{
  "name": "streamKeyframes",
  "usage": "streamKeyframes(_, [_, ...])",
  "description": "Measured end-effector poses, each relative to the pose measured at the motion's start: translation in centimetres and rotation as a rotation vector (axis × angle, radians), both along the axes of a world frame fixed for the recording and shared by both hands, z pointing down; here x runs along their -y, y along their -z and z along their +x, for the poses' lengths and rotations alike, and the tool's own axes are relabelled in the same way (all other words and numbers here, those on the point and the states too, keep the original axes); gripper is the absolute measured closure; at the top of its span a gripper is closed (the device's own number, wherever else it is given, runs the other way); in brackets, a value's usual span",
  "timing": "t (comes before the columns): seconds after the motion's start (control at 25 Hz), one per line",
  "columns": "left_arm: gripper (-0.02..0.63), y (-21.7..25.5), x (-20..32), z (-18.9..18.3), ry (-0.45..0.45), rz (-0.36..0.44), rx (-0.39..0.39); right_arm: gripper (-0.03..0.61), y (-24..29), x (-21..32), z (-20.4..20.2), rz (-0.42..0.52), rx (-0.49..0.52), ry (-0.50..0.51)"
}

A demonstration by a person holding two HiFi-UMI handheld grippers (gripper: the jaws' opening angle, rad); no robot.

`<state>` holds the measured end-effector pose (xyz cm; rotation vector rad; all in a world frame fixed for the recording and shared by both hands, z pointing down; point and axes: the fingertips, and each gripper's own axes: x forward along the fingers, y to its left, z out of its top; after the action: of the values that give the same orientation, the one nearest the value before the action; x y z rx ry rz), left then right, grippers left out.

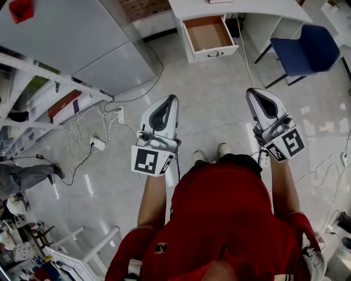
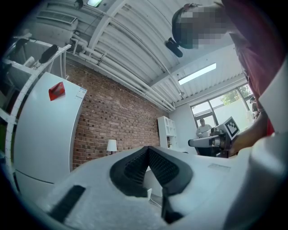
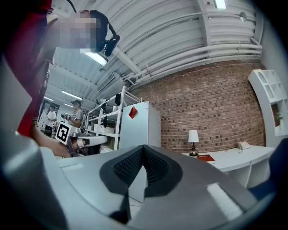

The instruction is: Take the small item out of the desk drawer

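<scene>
The head view alone shows the drawer (image 1: 208, 34). It is pulled open from the white table (image 1: 241, 6) at the far end of the tiled floor (image 1: 219, 104), and a bare brown bottom is all that shows inside. The small item cannot be made out in it from this height, and the drawer's back end lies under the table edge. Well short of the drawer, the left tool (image 1: 173, 99) and the right tool (image 1: 251, 92) are held side by side above the floor, noses toward it. A blue chair (image 1: 307, 49) stands to the drawer's right, and a white cabinet (image 1: 71, 38) with a red tag (image 1: 21, 9) stands to its left. Neither gripper view catches the drawer: both look level and upward, to a brick wall (image 3: 211, 112) and ceiling beams behind it. They do show what the head view cannot, since each tool's ribbed black pads are pressed together at the tip, clenched with nothing between them. The right gripper view adds a small lamp (image 3: 193, 137) and a red book (image 3: 206, 157) on the tabletop above the drawer, cut off in the head view. The left gripper view shows the lamp only as a pale, tiny shape. The person's face is masked in both gripper views, and the tool bodies block the lower part of each.
</scene>
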<state>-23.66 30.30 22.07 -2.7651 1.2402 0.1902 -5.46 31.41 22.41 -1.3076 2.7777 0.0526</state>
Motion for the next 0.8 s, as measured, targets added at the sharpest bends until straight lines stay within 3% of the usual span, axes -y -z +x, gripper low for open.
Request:
streamKeyframes(0.32, [0.607, -0.3, 1.5, -4.4, 0.011, -0.003, -0.014, 0.568, 0.0, 0.8, -2.1, -0.007, -0.025, -0.039])
streamKeyframes(0.8, [0.607, -1.6, 7.7, -4.4, 0.034, -0.014, 0.016, 0.568, -0.9, 8.4, -1.8, 0.011, -0.028, -0.016])
